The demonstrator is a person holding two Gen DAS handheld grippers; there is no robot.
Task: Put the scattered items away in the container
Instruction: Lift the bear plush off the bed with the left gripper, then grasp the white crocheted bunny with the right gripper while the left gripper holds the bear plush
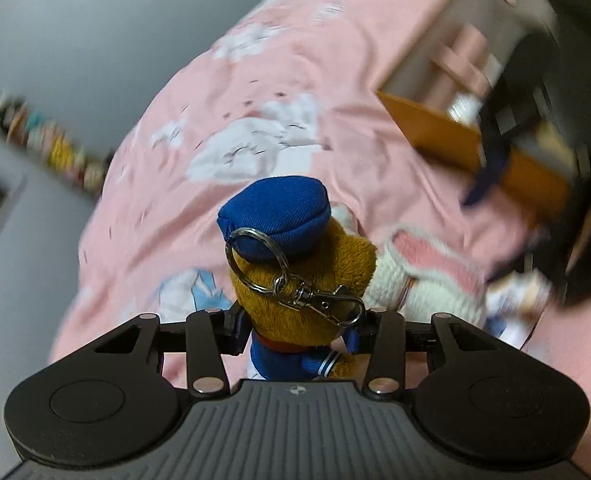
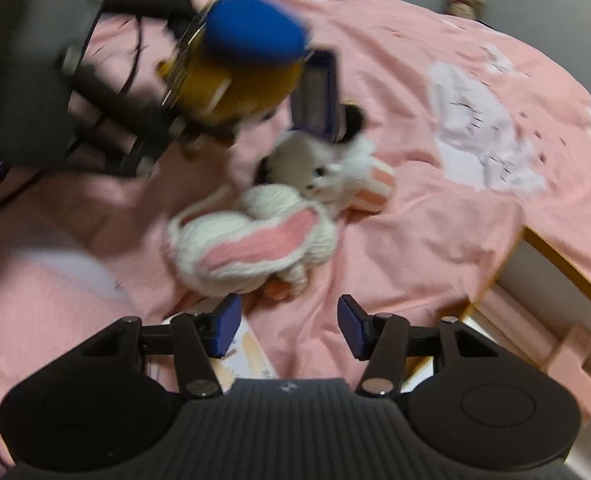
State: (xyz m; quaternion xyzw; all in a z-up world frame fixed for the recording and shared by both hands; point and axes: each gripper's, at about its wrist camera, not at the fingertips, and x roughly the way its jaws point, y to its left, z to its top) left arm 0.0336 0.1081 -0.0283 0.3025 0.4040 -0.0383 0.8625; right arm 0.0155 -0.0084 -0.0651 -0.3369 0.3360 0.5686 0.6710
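Pink bedsheet [image 1: 335, 60]; bear keychain [image 1: 295, 264] clamped in left claw [image 1: 297, 332]; right claw [image 2: 289, 326] apart, empty.

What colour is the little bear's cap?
The bear's cap is solid blue, clearest in the left wrist view.

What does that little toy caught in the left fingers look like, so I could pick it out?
Above the pink bedsheet, the left gripper is closed on a brown plush bear. It wears a blue cap and carries a metal key ring, unlike the white, pink-eared bunny lying on the sheet.
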